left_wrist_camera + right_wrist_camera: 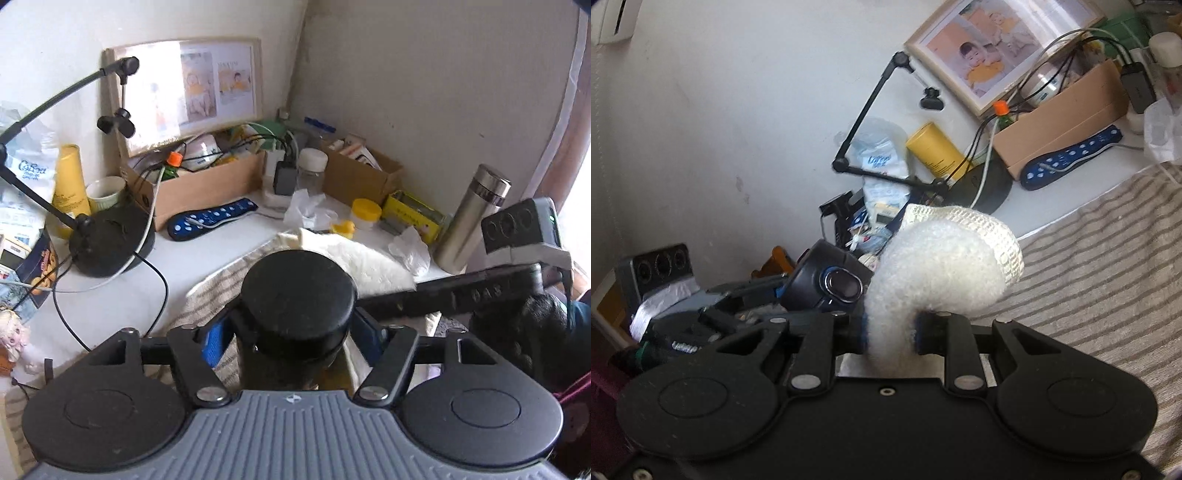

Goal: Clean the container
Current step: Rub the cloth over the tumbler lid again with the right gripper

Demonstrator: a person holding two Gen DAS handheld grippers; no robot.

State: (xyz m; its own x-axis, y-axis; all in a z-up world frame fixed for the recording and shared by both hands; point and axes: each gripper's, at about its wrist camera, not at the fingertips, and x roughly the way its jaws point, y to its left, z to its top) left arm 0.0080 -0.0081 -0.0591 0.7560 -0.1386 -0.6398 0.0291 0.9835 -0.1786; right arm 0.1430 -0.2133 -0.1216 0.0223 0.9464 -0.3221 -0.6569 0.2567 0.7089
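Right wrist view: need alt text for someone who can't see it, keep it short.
The right gripper is shut on a fluffy white cleaning cloth that bulges up between its fingers. To its left the other gripper holds a dark container. Behind lie a striped cloth and a cluttered white table.

The black round-lidded container (297, 295) hides its own body in the left wrist view, only the lid top shows, and its lower part is tucked behind the left gripper (291, 332) frame. In the right wrist view the fluffy white cleaning cloth (938, 266) covers the right gripper (892, 334) fingertips, so can't tell what's under it. Text on the framed photo poster (192, 88) is too washed out w/ glare to read.
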